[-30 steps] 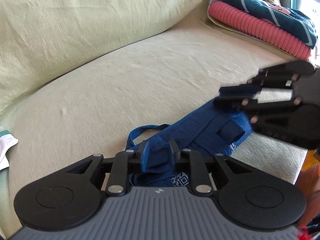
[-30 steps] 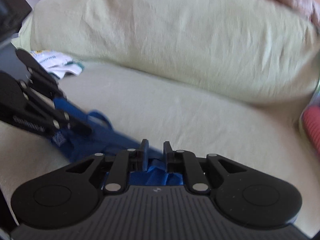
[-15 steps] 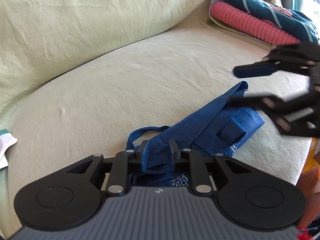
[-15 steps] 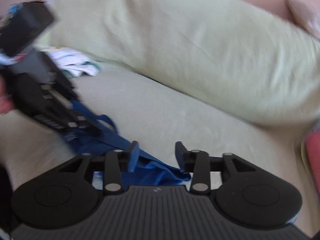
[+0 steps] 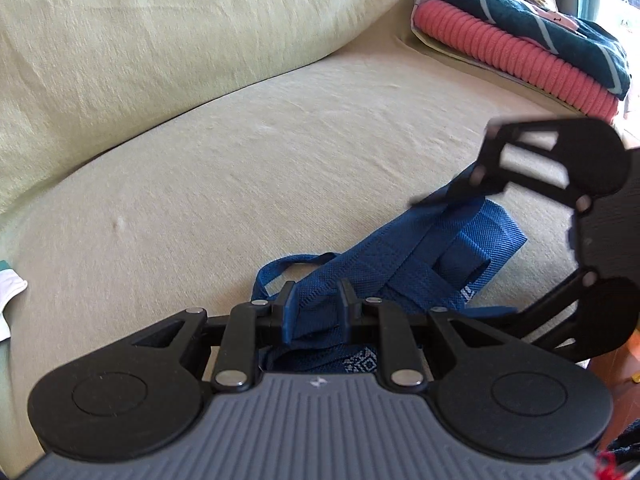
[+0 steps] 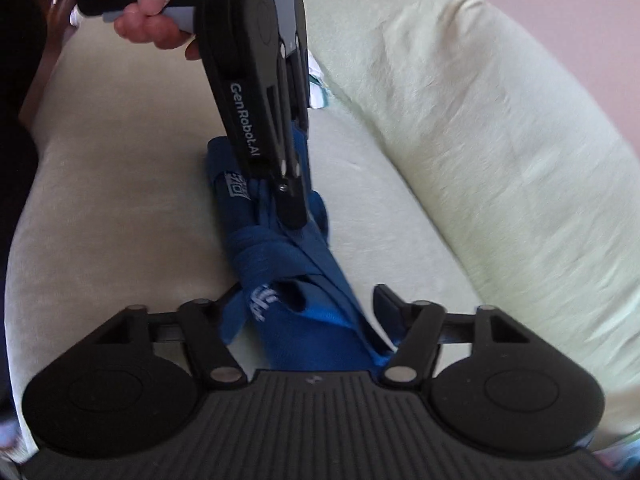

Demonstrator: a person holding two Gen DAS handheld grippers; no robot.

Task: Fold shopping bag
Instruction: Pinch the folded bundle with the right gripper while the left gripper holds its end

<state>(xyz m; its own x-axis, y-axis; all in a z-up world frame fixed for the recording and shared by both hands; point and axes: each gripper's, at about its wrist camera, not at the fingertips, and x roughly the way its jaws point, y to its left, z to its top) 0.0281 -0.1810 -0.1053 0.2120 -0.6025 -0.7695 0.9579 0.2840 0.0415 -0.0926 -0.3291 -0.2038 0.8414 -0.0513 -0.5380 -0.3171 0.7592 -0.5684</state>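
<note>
My left jaws are narrow and clamped on a bunch of the blue shopping bag [image 5: 404,256] near its handle loop, so the left gripper [image 5: 316,300] pins that end to the sofa seat [image 5: 240,168] while I rework the other. In the right wrist view the same gripper comes in from 12 o'clock, a hand [image 6: 154,20] wrapped round its grip, its tips pressed into the cloth. My right jaws have just been opening and now stand about half wide, straddling the bag's other end with the fabric lying loose between them, not squeezed; I judge the right gripper [image 6: 308,308] let go to take a fresh hold for the next fold. The bag lies as a narrow, already folded strip running from 6 toward 12 o'clock in that view. The seat is pale yellow-green cloth, soft and lightly creased, with a big back cushion [image 5: 180,28] behind it. At 1 o'clock in the left view sit stacked folded textiles [image 5: 516,52], coral and dark teal.
</note>
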